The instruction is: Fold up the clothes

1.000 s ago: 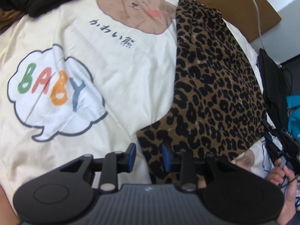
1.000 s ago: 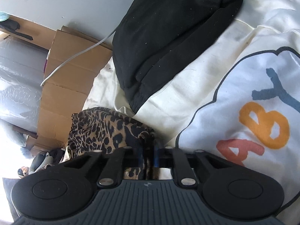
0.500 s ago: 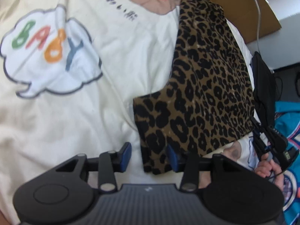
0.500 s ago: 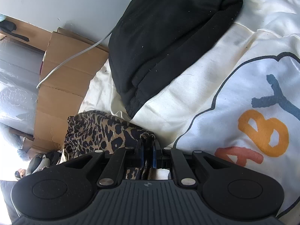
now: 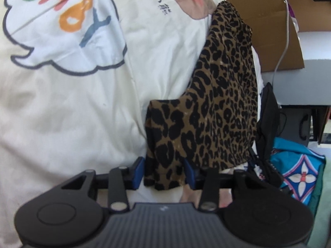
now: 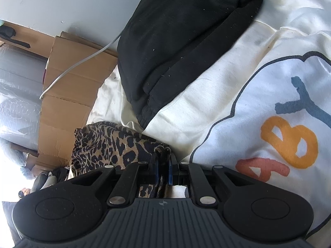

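Cream bedding (image 5: 68, 124) printed "BABY" carried the leopard-print garment (image 5: 223, 103) along its edge. Right gripper (image 6: 162, 166) pinched one corner tight. Left gripper (image 5: 163, 171), jaws just narrowing, straddled the opposite corner without a visible clamp; that corner could slip out, spoiling the fold.

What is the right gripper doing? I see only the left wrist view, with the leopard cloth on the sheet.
Observer: The right gripper has its jaws shut on a bunched edge of the cloth.
Operator: Is something else lying near that end?
Observer: Yes, a black garment lies on the sheet just beyond it. I cannot tell whether they touch.
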### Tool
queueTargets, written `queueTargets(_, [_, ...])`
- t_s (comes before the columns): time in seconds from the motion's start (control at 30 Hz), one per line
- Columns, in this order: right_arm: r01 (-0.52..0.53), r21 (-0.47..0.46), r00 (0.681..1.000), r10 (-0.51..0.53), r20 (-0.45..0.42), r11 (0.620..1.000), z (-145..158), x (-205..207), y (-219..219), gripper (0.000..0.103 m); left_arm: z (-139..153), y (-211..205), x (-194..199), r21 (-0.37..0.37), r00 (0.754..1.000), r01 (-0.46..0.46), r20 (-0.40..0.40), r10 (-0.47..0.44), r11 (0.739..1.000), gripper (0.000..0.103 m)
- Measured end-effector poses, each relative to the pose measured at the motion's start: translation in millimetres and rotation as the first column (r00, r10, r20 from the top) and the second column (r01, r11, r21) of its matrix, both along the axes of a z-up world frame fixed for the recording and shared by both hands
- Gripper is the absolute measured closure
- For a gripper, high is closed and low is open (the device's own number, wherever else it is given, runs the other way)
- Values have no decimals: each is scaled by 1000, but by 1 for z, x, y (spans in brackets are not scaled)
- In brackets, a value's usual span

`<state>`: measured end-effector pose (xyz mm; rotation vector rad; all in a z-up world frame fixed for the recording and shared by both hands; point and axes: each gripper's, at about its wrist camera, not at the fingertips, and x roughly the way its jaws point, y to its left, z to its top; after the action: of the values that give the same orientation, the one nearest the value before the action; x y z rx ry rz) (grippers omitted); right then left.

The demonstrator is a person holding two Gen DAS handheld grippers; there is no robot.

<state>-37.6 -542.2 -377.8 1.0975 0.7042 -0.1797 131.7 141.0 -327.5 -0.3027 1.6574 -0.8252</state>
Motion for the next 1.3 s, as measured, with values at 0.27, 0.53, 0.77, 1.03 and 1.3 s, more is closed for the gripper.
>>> queueTargets(0.27, [2,24,1000,-2,-5,1000,-1,-1,-2,96,-12,3,0,-24,999,-24,-50,23,999,58])
queueTargets(0.53, [2,37,1000,-2,-7,999,-2,-1,-4,96,-22,1,3,-84,995,-50,-93,42,995,59])
queueTargets(0.77, [17,67,1000,-18,19,998,-1,-7,-6,95,-17,24,5,-121,983,-135,-144,117,983,71])
queueTargets(1.03, [13,65,1000,-14,5,998,-7,0,-5,94,-27,19,-4,-93,986,-107,-136,94,990,80])
queueTargets(1.3, [34,53,999,-34,1,998,-3,-3,-3,96,-5,14,-1,-40,997,-47,-57,45,998,93])
